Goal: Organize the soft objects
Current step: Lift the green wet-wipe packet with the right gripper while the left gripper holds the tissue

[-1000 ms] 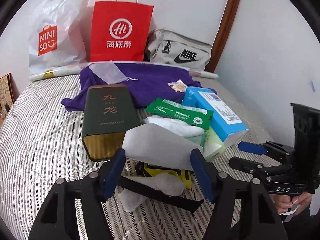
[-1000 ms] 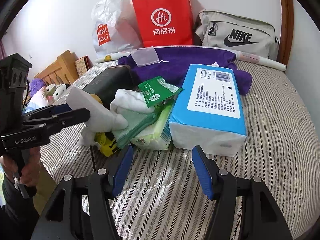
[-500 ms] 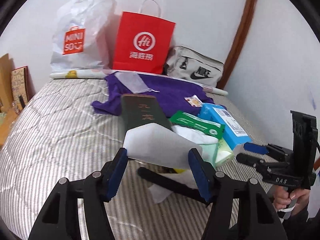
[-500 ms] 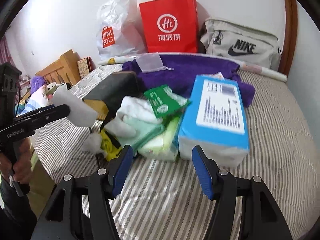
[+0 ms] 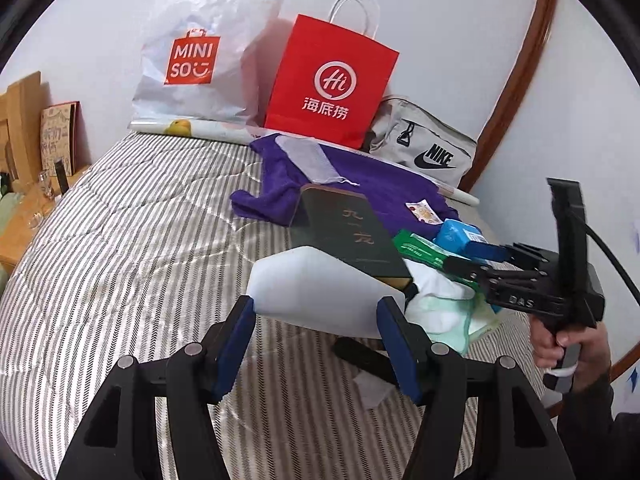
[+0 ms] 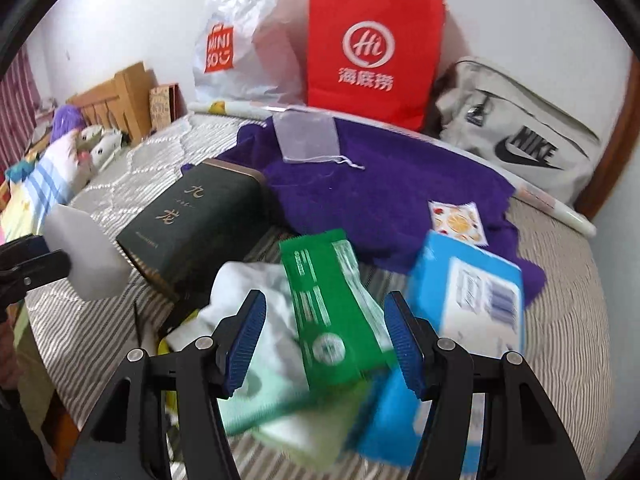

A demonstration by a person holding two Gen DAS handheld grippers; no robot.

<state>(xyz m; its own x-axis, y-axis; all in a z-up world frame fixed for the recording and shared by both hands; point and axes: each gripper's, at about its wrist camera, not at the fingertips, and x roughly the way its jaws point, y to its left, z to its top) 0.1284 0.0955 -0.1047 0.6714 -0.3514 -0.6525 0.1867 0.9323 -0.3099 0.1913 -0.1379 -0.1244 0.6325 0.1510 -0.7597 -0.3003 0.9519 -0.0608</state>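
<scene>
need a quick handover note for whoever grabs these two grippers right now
Left gripper: shut on the white foam block, held up off the striped bed.
Right gripper: open, empty, over the green packet.
Pile: green packet, white cloth, blue tissue pack, dark tin, purple towel behind.
Done: foam block picked up.
Left: place the block, then sort the pile's soft things.
</scene>
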